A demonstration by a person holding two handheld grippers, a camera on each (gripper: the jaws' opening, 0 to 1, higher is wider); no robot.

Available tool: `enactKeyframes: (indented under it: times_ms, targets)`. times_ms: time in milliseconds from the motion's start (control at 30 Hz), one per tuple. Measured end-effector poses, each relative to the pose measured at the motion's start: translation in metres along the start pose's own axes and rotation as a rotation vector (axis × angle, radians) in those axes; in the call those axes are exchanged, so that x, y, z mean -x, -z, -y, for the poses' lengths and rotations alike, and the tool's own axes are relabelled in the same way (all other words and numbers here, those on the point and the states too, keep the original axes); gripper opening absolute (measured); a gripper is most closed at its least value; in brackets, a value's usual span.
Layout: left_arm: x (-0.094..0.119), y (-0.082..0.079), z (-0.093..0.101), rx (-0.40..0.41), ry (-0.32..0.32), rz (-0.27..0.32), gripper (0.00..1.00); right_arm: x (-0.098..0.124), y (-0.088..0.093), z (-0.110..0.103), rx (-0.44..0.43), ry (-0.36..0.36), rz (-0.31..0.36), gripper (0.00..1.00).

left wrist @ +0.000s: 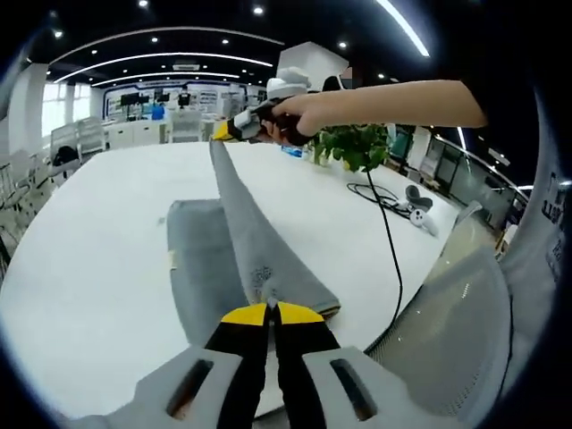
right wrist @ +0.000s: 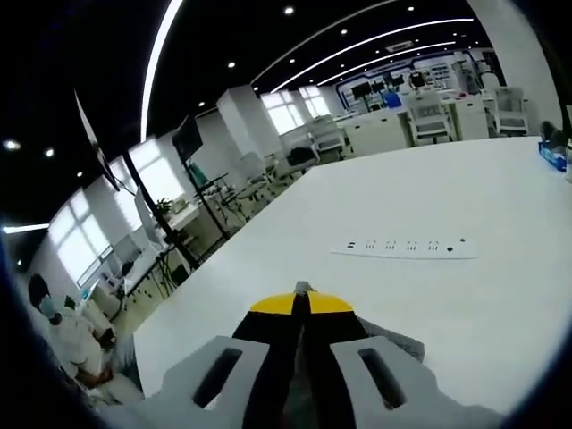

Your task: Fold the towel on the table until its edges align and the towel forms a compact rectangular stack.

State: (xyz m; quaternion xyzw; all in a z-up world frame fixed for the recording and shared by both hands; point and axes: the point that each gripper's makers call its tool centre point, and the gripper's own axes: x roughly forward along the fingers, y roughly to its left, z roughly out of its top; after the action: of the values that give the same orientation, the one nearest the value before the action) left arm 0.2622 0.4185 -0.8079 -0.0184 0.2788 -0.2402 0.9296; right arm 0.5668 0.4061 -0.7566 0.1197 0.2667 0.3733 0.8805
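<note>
Left gripper (left wrist: 270, 309) fingers clamp the grey towel (left wrist: 255, 246) near corner; right gripper (right wrist: 302, 292) fingers pinch the far corner, raised above the white worktop (left wrist: 107, 232).

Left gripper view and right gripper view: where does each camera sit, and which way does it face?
Left gripper view: rides on the left gripper, jaws shut on the towel, facing the right gripper and the person's hand.
Right gripper view: rides on the right gripper, facing a power strip.
Shared: the table, the towel.
</note>
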Motion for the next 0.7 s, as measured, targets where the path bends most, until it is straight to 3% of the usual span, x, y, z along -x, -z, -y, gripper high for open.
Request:
enactKeyframes:
  times_ms: [333,433,700]
  targets:
    - [0.006,0.01,-0.012,0.084,0.012,0.015,0.02,-0.018,0.012,-0.01,0.001,-0.002,-0.028,0.0]
    - [0.006,0.008,-0.015,0.16,0.045,0.061,0.02,-0.024,0.016,-0.009,0.008,0.007,-0.038,0.0]
    - [0.012,0.011,-0.032,0.205,0.05,0.092,0.01,-0.036,0.021,-0.009,0.01,0.022,-0.053,0.0]
